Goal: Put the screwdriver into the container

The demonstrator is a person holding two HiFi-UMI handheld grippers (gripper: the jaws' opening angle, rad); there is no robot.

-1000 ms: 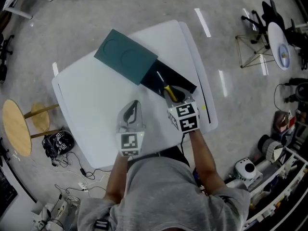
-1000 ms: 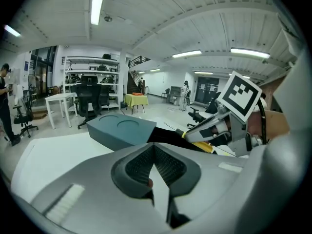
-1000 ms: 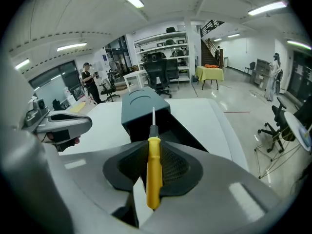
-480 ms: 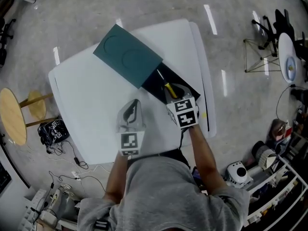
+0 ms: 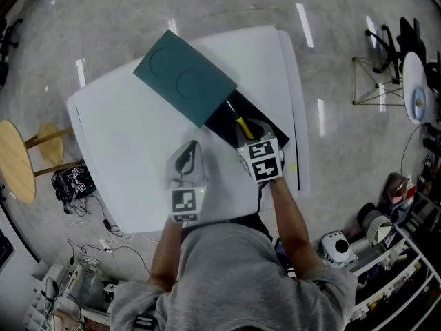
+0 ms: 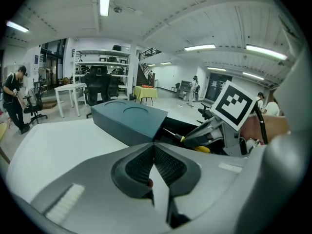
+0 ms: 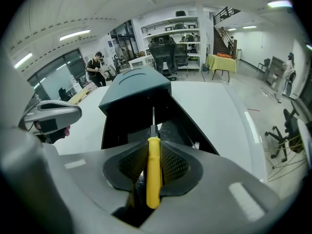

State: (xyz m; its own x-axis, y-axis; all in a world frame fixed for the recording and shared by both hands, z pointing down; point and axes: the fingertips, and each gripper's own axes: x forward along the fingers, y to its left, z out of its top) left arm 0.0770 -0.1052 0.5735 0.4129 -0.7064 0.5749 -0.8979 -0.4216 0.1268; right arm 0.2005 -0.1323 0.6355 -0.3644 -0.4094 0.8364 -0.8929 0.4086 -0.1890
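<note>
A yellow-handled screwdriver (image 7: 153, 174) is clamped between the pads of my right gripper (image 7: 152, 164), its thin metal shaft pointing forward over the open black container (image 7: 131, 121). In the head view the right gripper (image 5: 249, 135) hovers at the container's (image 5: 224, 119) near end, the screwdriver (image 5: 242, 127) angled into its opening. A dark teal lid (image 5: 185, 78) covers the container's far half. My left gripper (image 5: 187, 158) rests shut over the white table (image 5: 124, 143), left of the container, with nothing between its pads (image 6: 168, 167).
The table's (image 7: 219, 111) right edge runs close beside the container. A round wooden stool (image 5: 17, 161) and a tangle of cables stand on the floor at the left. Shelving, chairs and a person are far behind.
The right gripper with the screwdriver has edged slightly toward the container's opening. The head camera shifted a little. The left gripper has stayed put.
</note>
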